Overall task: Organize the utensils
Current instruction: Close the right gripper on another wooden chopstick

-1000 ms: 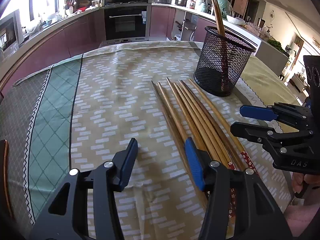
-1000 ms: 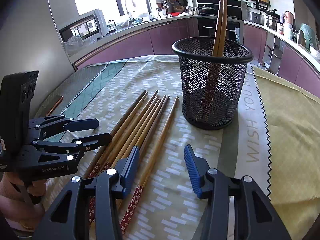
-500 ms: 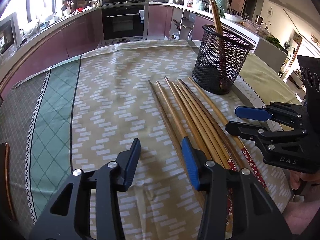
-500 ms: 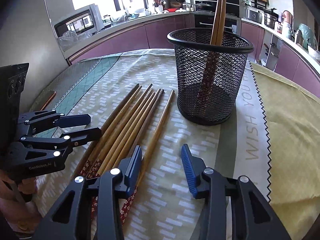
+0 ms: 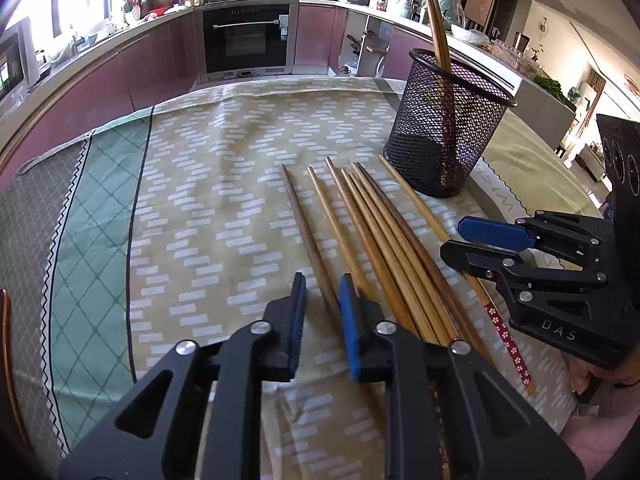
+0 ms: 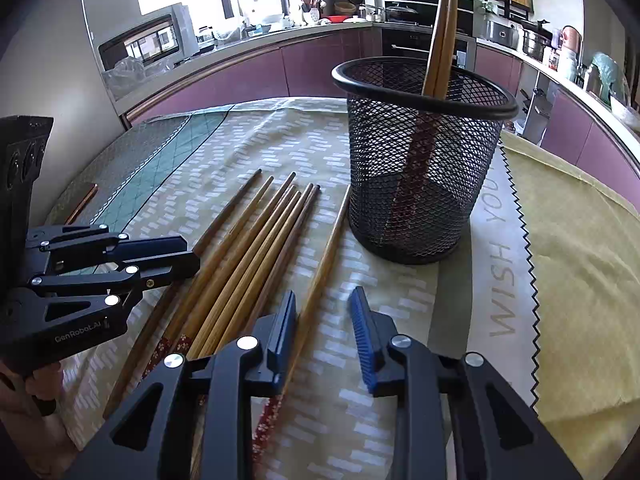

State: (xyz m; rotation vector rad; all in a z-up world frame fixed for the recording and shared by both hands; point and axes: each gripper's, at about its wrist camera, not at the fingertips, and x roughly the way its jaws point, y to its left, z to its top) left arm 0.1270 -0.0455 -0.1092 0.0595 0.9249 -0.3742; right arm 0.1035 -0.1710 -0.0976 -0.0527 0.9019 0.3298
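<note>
Left wrist view: my left claw [image 5: 322,312] has just been closing, its jaws narrowly apart around the outermost chopstick [image 5: 308,240], not visibly pinching it. Right wrist view: my right claw [image 6: 320,336], also closing, stands apart over the chopstick [image 6: 324,264] nearest the mesh holder [image 6: 424,160]. I should seat each stick squarely before lifting.

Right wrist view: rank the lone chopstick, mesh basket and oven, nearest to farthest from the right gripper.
1. Lone chopstick, on the cloth just by the right gripper's left jaw.
2. Mesh basket, ahead and slightly right, holding two chopsticks.
3. Oven, far back in the kitchen cabinets.
</note>
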